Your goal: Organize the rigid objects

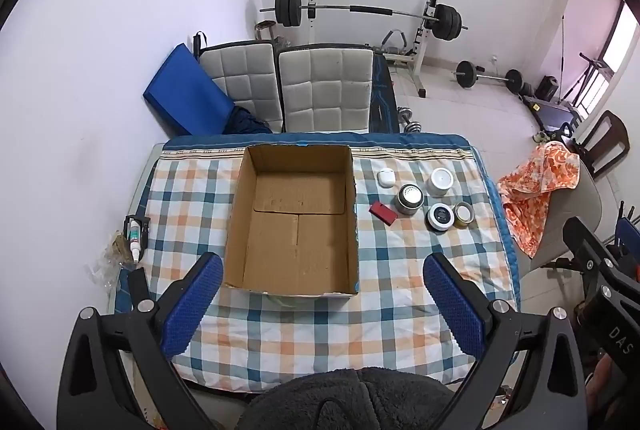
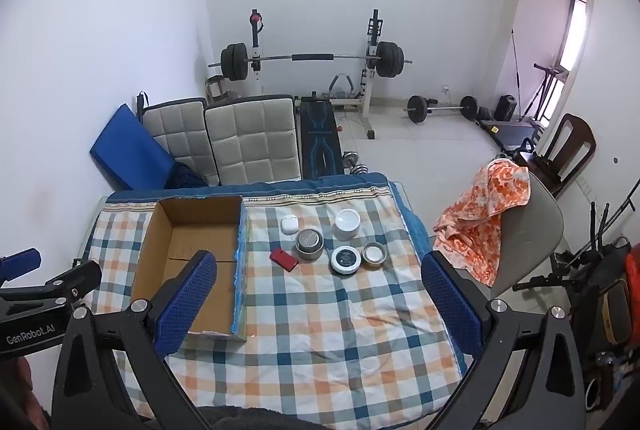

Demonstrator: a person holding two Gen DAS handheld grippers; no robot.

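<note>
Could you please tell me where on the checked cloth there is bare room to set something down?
Free: the near stretch of checked cloth between the open cardboard box and the near edge, and the strip left of the box. Crowded: right of the box, where the red flat case, metal tin, white jar and black-topped round tin cluster.

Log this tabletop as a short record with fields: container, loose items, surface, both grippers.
container: open brown cardboard box, empty, on the left part of the table
loose items: red rectangular case, small white earbud case, metal tin with mesh top, white round jar, round white container with black lid, tape roll, all grouped right of the box
surface: blue, orange and white checked cloth
left gripper: open, holding nothing
right gripper: open, holding nothing
</note>
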